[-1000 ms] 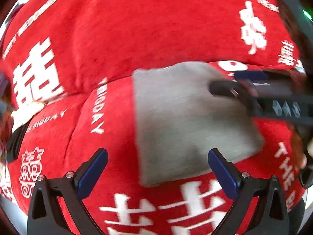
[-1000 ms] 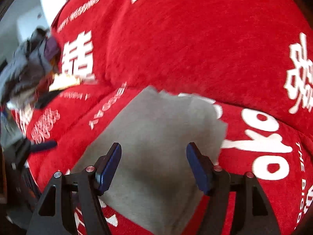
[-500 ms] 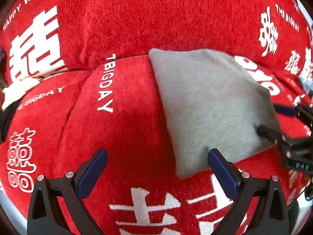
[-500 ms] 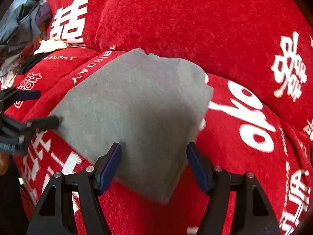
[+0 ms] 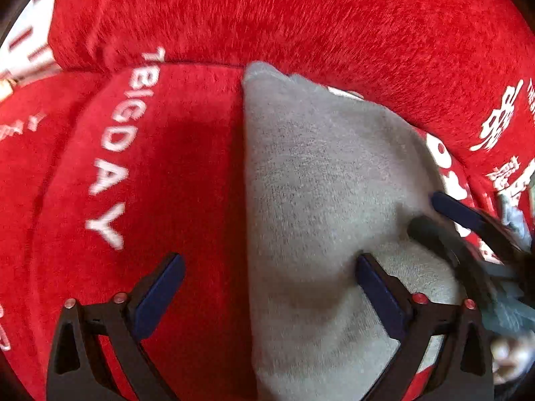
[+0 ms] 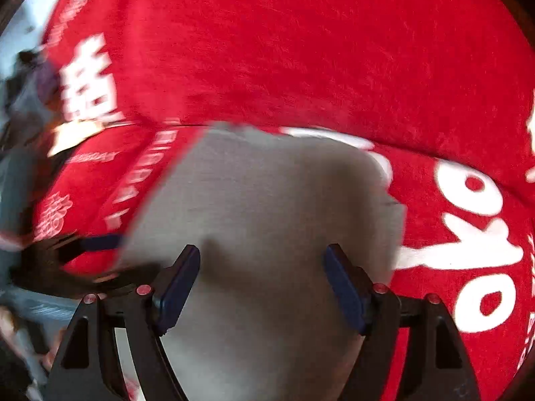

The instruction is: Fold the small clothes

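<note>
The grey folded garment [image 5: 321,220] lies on the red sofa seat [image 5: 187,173], against its backrest. The left gripper [image 5: 267,284], spread and empty, straddles its left edge; the right gripper [image 6: 262,284], jaws opening, hovers over its middle.

Garment [image 5: 321,220]: lies flat on the seat cushion [image 5: 187,167], its far corner at the crease under the backrest [image 5: 301,16] at 12 o'clock.
Lettering [image 5: 113,153]: on the seat at 9 o'clock of the garment, apart from it.
Left gripper [image 5: 267,287]: over the garment's left edge at 6 o'clock; jaws apart, one finger over bare seat, one over cloth.
Right gripper [image 6: 262,274]: over the garment at 6 o'clock; jaws opening, cloth beneath, not pinched.
Clutter [image 6: 23,100]: beyond the seat at 9 o'clock in the right wrist view; blurred.
</note>
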